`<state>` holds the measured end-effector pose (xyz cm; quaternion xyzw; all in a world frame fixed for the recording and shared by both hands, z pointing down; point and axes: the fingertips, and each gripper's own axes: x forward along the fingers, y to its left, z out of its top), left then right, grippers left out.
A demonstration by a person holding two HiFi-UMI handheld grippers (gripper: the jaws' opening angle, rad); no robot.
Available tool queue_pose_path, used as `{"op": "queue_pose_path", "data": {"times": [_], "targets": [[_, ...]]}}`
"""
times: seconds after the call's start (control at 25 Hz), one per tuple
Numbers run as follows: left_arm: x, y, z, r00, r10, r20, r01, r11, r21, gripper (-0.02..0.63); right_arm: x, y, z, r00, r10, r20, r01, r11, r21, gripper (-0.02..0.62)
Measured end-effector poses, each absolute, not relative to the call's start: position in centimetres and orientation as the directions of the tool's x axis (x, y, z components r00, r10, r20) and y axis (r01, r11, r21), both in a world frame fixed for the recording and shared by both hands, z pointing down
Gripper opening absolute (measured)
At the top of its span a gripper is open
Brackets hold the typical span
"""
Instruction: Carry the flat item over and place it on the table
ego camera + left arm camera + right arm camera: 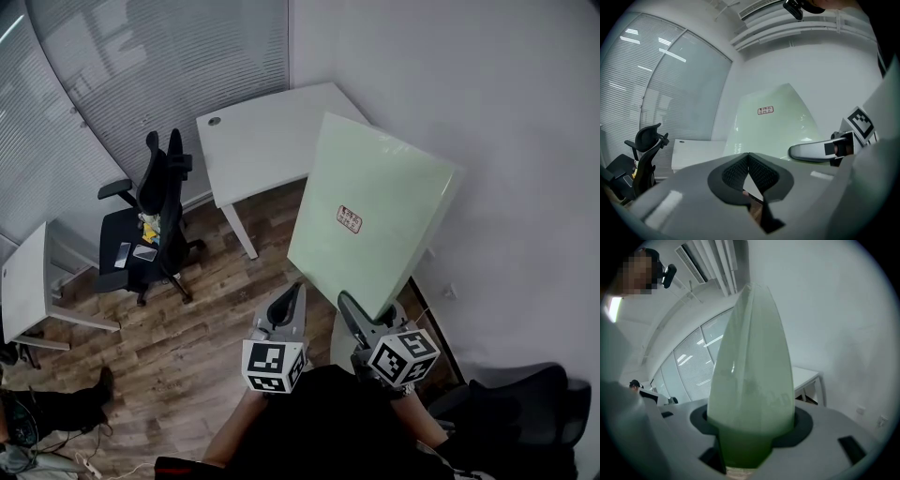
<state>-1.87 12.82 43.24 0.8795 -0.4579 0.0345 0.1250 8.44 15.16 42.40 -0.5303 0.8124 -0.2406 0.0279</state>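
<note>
An office: a white desk (262, 141) upper centre, a black swivel chair (155, 220) left, window blinds (141, 66) upper left.

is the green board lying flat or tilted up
Tilted up: the right claw grips the board by its lower edge, off the table.

1. Black office chair (155, 211) standing on wood floor (187, 347), small items lying on seat.
2. Window blinds (122, 75) hanging behind.
3. Small white desk (23, 281) at far left, near chair.
</note>
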Motion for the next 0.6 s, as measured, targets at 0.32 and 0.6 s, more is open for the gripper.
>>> {"op": "queue_pose_path", "data": {"times": [0.32,0.6], "targets": [[-2.3,8.2,43.5,0.524,-0.832,0.181,-0.849,-0.495,0.183,0.006,8.4,9.5,42.5,-0.484,-0.85,0.208,-0.828,0.367,-0.425,0.276],[-1.3,3.3,43.6,0.497,-0.846,0.191,-0.864,-0.464,0.192,0.006,9.2,4.0,42.6,-0.518,-0.822,0.237,-0.819,0.397,-0.413,0.276]]}}
